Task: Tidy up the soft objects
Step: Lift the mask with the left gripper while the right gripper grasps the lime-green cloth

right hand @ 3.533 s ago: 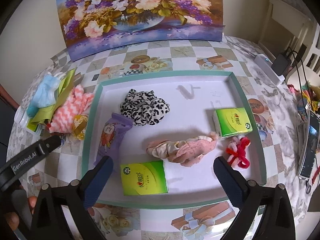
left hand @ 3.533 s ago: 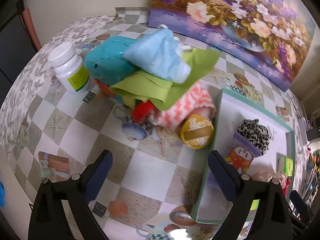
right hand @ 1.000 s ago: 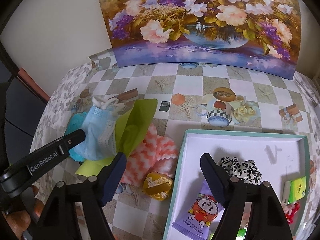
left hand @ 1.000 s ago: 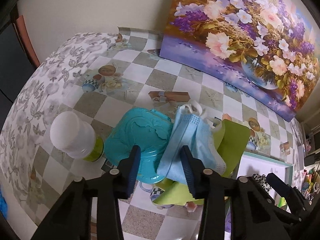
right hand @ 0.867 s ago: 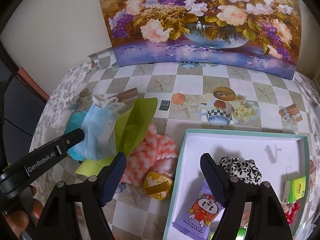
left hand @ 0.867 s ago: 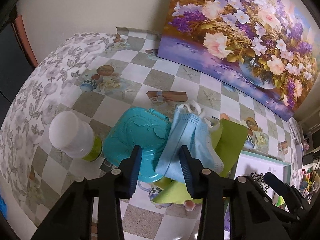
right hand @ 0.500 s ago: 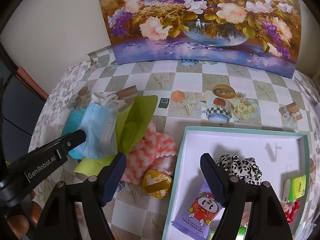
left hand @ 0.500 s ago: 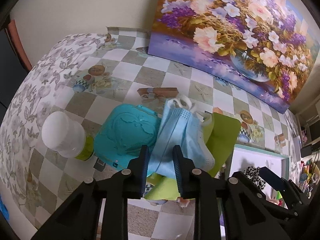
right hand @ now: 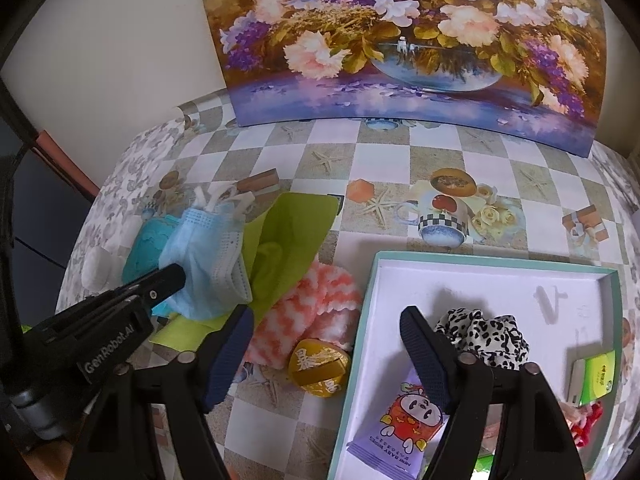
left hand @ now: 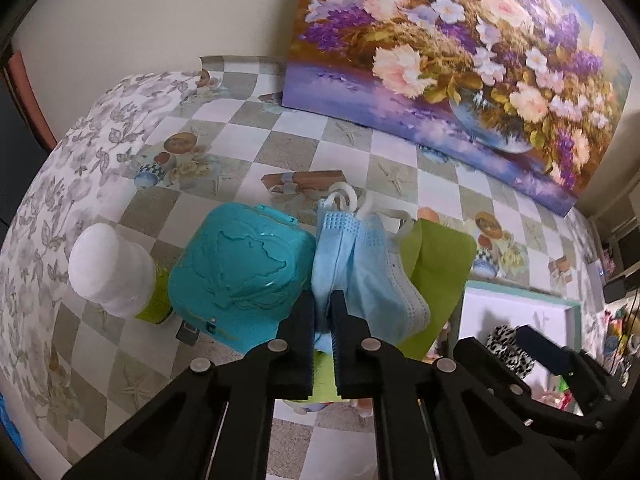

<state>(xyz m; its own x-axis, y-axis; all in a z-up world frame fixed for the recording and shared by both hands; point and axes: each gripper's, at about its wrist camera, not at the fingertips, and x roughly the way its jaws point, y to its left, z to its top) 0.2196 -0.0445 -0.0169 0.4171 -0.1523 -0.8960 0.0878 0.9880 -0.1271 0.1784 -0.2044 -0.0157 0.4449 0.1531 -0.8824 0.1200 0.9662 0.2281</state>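
A light blue face mask (left hand: 368, 268) lies on top of a pile, over a green cloth (left hand: 438, 268) and beside a teal plastic box (left hand: 240, 276). My left gripper (left hand: 322, 308) is shut on the mask's near edge, with blue fabric pinched between the pads. From the right wrist view the same mask (right hand: 204, 260) sits at the left gripper's tip (right hand: 172, 276). My right gripper (right hand: 326, 316) hovers above a pink-and-white fluffy cloth (right hand: 316, 304). Its jaws are closing and nothing is pressed between them.
A white tray with a teal rim (right hand: 360, 340) holds a leopard scrunchie (right hand: 484, 336), a wipes pack (right hand: 404, 428) and a green tissue pack (right hand: 598, 376). A gold round item (right hand: 320, 366) lies by the tray. A white bottle (left hand: 108, 272) stands left of the box. A flower painting (right hand: 400, 40) leans at the back.
The left gripper's jaws closed from a narrow gap onto the mask's edge. The right gripper's fingers drew slightly inward and otherwise stayed put.
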